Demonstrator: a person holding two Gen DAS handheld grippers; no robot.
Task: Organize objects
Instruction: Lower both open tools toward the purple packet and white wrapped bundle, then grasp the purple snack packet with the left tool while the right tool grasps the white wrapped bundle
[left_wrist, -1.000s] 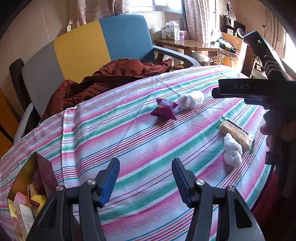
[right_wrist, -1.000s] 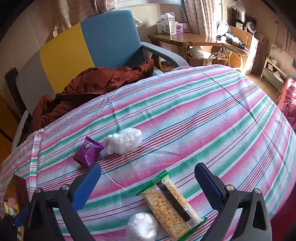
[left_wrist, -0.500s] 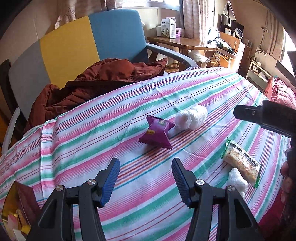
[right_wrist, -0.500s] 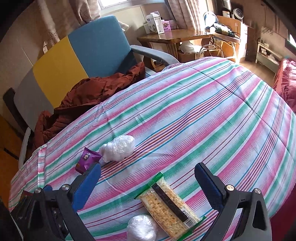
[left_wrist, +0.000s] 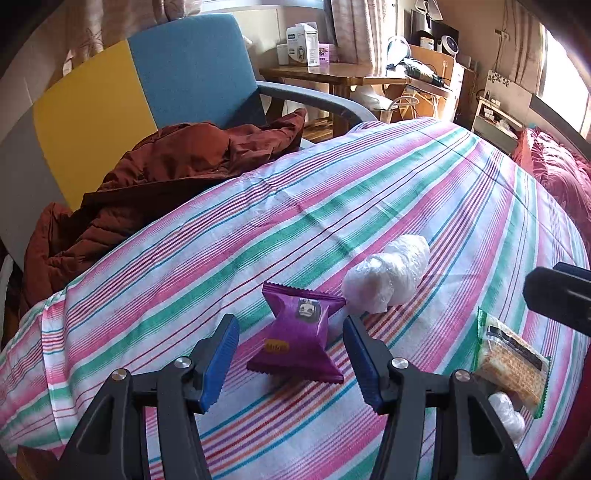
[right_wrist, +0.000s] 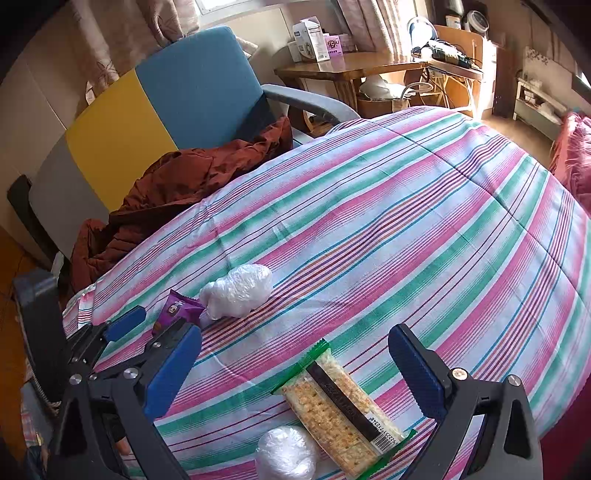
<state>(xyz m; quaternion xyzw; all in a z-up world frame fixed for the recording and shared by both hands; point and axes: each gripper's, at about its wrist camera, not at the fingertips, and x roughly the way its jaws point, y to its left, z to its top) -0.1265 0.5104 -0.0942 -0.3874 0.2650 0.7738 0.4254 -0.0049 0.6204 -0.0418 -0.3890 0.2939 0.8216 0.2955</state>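
lying between the open left gripper (left_wrist: 290, 354) jaws, seemingly untouched: purple snack packet (left_wrist: 299, 332).

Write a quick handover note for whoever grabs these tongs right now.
Left tongs: open, straddling the purple snack packet, not closed on it.
Right tongs: open, empty, above the cracker pack.
On the striped cloth: a plastic-wrapped white bundle beside the purple packet; a second, smaller bundle touching the crackers.
Done: nothing gripped yet.
Left: all four items lie loose. Likely next: close left on the purple packet.
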